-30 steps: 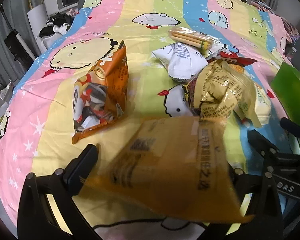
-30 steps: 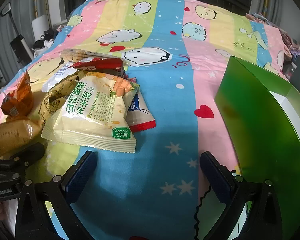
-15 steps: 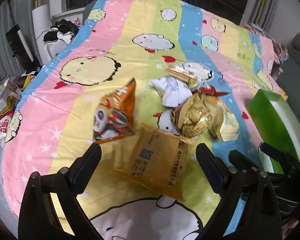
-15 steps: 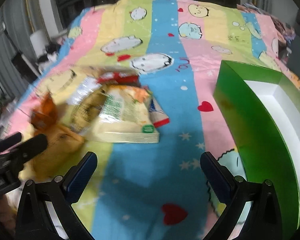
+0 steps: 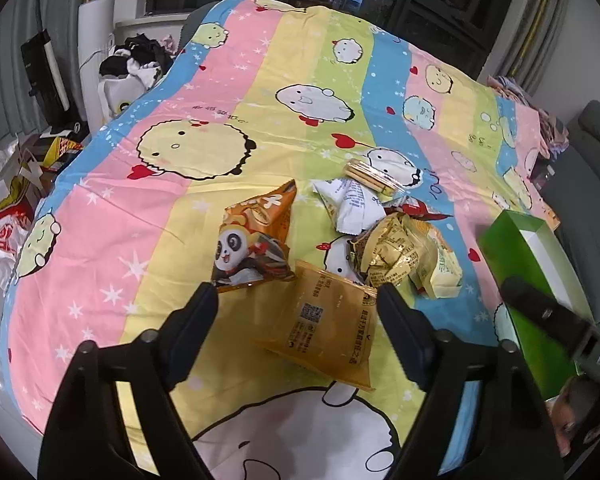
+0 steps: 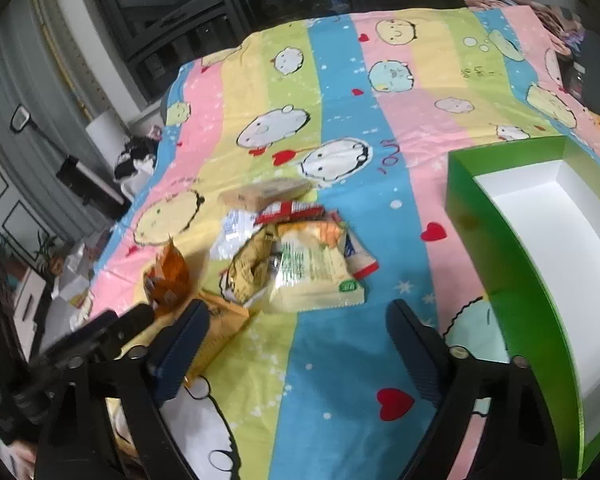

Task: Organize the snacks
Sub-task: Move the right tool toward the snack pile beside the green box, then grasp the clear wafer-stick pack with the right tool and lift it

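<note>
Currently: snacks heaped on the bed, both claws empty and closing.
Left claw [image 5: 296, 312] hangs over the amber packet [image 5: 328, 324], nothing pinched; right claw [image 6: 298, 326] closes on air over the cartoon sheet [image 6: 332, 344]. Green box [image 6: 540, 280], right of the heap, holds no snacks. Risk: slick foil slipping from a narrowing grip. A second ago the amber packet filled the left view; now it lies flat, farther below.

The striped bedsheet [image 5: 112, 216] is matt, lightly creased cloth. At its 3 o'clock edge, the green box [image 6: 516, 320] looks like smooth card; the gold packet [image 5: 396, 256] is crinkled glossy foil.
</note>
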Available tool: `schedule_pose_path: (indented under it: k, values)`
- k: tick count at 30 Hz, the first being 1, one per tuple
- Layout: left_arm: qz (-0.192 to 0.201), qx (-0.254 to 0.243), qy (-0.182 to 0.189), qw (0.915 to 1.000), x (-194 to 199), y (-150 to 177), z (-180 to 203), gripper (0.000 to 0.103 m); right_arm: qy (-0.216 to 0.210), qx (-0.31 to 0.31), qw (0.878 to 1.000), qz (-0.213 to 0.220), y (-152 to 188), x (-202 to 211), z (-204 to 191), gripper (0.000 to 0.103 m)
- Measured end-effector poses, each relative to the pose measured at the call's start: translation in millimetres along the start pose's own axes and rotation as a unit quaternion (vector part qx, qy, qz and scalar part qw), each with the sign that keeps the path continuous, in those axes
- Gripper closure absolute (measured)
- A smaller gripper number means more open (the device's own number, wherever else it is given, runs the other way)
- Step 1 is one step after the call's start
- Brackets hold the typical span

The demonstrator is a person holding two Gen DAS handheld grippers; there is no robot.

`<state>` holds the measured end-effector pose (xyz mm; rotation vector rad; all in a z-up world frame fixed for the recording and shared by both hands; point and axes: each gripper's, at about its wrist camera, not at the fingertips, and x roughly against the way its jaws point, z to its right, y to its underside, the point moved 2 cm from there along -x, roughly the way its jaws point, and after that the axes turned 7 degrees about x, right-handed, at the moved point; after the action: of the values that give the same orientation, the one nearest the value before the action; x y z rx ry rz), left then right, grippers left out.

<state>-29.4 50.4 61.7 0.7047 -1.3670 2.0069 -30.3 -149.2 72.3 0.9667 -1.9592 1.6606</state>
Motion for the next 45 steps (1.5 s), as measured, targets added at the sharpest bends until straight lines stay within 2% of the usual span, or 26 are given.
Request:
schedule_pose_path:
  k: [4, 7, 11, 14, 20, 28, 30, 31, 32, 34, 38, 45]
  values:
    - [-0.002, 0.016, 0.006, 0.9999, 0.9, -2.3, -7.9, 0.036, -0.002, -0.015, 1.0, -0.005, -19.0, 3.8, 8.2, 0.017]
    - [-0.015, 0.029, 0.011, 0.9994, -3.0, -1.5, -12.5, 0.042, -0.004, -0.031, 0.999, -0.026, -33.3, -4.7, 15.8, 0.017]
    - [-0.027, 0.038, 0.021, 0.9987, -5.1, -1.2, -13.4, 0.042, -0.023, -0.032, 0.998, -0.043, -53.8, -24.5, 12.0, 0.017]
    - [-0.031, 0.047, 0.027, 0.9981, -5.1, -1.4, -15.1, 0.042, -0.045, -0.055, 0.994, -0.082, -70.8, -57.3, 5.0, 0.017]
    - [-0.036, 0.06, 0.015, 0.9974, -7.5, -3.5, -26.5, 0.042, -0.035, -0.097, 0.986, -0.135, -98.3, -122.8, -12.6, 0.016]
    - [-0.047, 0.071, 0.012, 0.9963, -13.1, -5.8, -35.4, 0.042, 0.029, -0.077, 0.978, -0.191, -113.4, -185.8, -24.7, 0.016]
    - [-0.049, 0.072, 0.012, 0.9962, -14.0, -5.6, -34.8, 0.042, 0.031, -0.076, 0.977, -0.198, -110.3, -192.5, -21.2, 0.024]
    - [-0.05, 0.071, 0.012, 0.9962, -14.6, -5.5, -34.5, 0.042, 0.021, -0.075, 0.977, -0.199, -108.8, -193.9, -20.3, 0.038]
    - [-0.051, 0.07, 0.012, 0.9962, -15.0, -5.3, -33.8, 0.042, 0.014, -0.076, 0.977, -0.201, -107.3, -194.4, -18.9, 0.045]
    - [-0.052, 0.068, 0.012, 0.9963, -15.8, -5.7, -32.8, 0.042, 0.004, -0.076, 0.978, -0.195, -105.9, -190.4, -17.3, 0.05]
    - [-0.052, 0.065, 0.01, 0.9965, -15.8, -4.2, -29.2, 0.042, 0.013, -0.033, 0.984, -0.172, -107.2, -163.9, -22.3, 0.053]
    - [-0.056, 0.055, 0.01, 0.9969, -16.3, 0.1, -19.9, 0.041, -0.056, -0.007, 0.993, -0.105, -96.7, -84.5, -29.5, 0.053]
